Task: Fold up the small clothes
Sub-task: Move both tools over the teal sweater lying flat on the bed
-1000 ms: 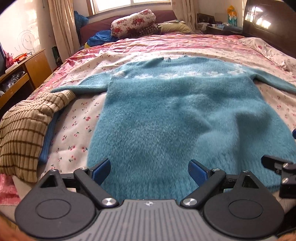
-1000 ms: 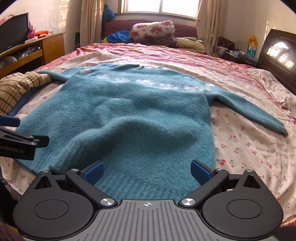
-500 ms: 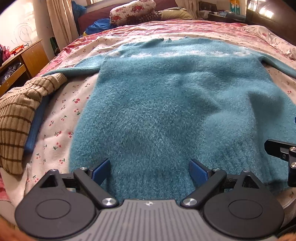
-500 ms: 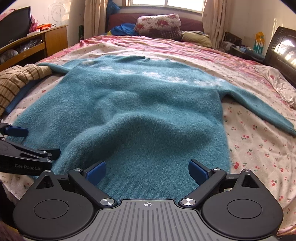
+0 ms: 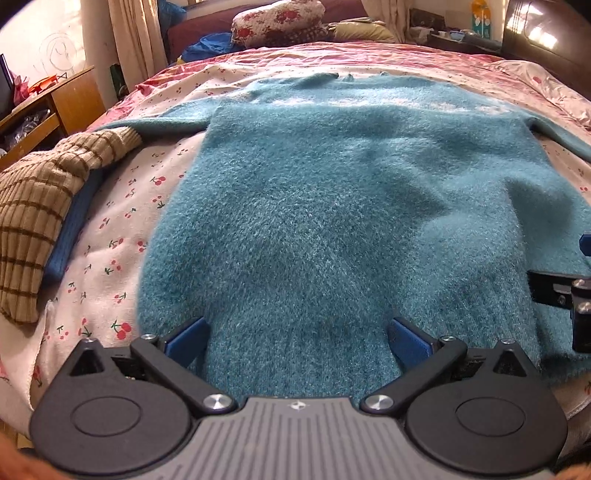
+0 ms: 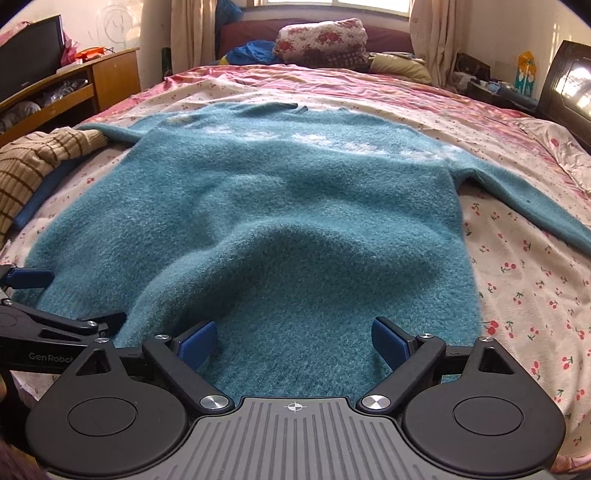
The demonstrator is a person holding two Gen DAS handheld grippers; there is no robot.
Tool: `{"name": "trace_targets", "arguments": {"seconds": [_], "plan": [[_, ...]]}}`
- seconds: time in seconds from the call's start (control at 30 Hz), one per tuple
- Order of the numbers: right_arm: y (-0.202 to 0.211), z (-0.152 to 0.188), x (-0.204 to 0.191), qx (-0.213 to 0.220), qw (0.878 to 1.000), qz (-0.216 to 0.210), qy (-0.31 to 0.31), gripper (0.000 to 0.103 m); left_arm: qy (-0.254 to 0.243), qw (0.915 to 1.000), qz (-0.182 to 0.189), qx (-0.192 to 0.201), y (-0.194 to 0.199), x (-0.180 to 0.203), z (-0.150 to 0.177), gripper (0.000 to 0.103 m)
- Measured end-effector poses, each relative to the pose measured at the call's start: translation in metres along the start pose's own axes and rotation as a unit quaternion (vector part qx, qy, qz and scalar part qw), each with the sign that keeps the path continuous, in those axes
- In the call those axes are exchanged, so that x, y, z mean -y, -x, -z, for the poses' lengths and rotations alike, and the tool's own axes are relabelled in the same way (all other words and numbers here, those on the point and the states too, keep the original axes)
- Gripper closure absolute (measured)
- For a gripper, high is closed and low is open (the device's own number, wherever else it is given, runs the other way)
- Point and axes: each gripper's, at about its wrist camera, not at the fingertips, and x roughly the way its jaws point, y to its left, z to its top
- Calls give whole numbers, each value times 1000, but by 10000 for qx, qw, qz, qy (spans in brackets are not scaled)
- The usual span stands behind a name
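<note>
Teal and fuzzy, the sweater (image 5: pixel 332 206) lies spread flat on the bed (image 6: pixel 517 280), sleeves out to either side, a pale band across the chest and a soft hump risen in the cloth near the hem. Both sets of tongs — left gripper (image 5: pixel 297 338) and right gripper (image 6: pixel 293 341) — stand wide open over that hem, holding nothing. Cherry-print sheet beneath; a brown striped garment (image 5: pixel 33 206) lies beside the sweater — wooden desk (image 6: pixel 74 85) and floral bundle (image 6: pixel 321 38) beyond.

A home bedroom; bed (image 6: pixel 517 280), curtains (image 6: pixel 192 33), wooden dresser (image 6: pixel 110 77).
</note>
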Motion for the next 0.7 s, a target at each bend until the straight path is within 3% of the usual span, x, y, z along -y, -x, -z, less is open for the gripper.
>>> {"name": "trace_targets", "arguments": {"seconds": [0.37, 0.7], "plan": [[2, -4, -1, 59, 10000, -22, 11, 14, 63, 9998, 2, -185, 2, -1, -6, 0], [19, -11, -9, 354, 9993, -65, 95, 15, -132, 9999, -3, -69, 23, 0, -13, 0]]}}
